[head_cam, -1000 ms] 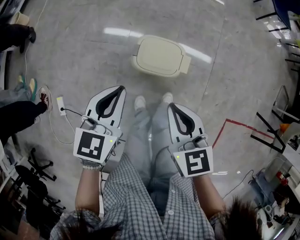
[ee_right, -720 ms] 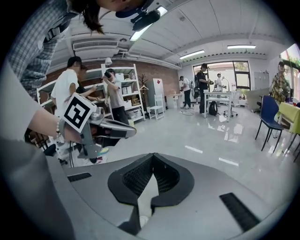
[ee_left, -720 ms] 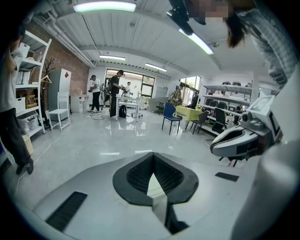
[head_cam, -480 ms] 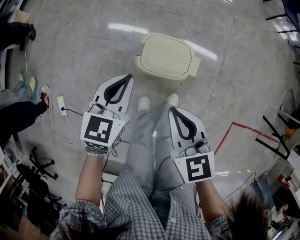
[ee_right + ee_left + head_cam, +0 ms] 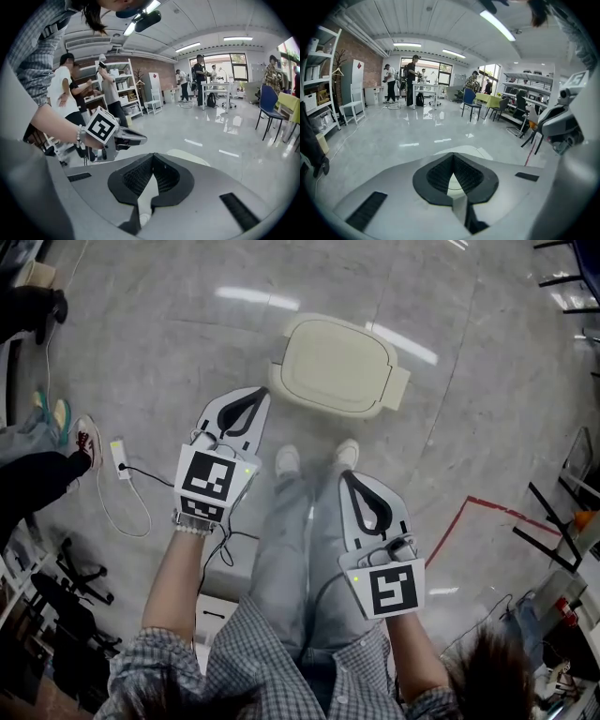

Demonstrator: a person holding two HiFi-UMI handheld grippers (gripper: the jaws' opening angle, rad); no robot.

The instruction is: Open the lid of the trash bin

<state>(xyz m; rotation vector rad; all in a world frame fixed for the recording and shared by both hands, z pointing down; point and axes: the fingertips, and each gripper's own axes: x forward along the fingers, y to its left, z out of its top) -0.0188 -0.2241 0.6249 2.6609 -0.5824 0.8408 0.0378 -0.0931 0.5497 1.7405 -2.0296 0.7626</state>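
A cream trash bin (image 5: 337, 367) stands on the floor ahead of my feet, its lid down flat. My left gripper (image 5: 262, 392) is shut and empty, its tip just off the bin's near left corner; touching or not, I cannot tell. In the left gripper view the bin (image 5: 474, 151) shows just past the closed left gripper (image 5: 453, 155). My right gripper (image 5: 346, 475) hangs back over my right leg, shut and empty, well short of the bin. The right gripper view shows the bin's top (image 5: 188, 157) beyond the closed right gripper (image 5: 153, 155).
My two white shoes (image 5: 287, 460) stand just short of the bin. A power strip with a cable (image 5: 119, 454) lies on the floor at left, near a bystander's shoe (image 5: 89, 435). Red floor tape (image 5: 469, 505) and chair legs (image 5: 553, 521) are at right.
My left gripper has moved forward to the bin's near left corner. The right gripper has stayed over my leg. The bin sits lower in the head view.
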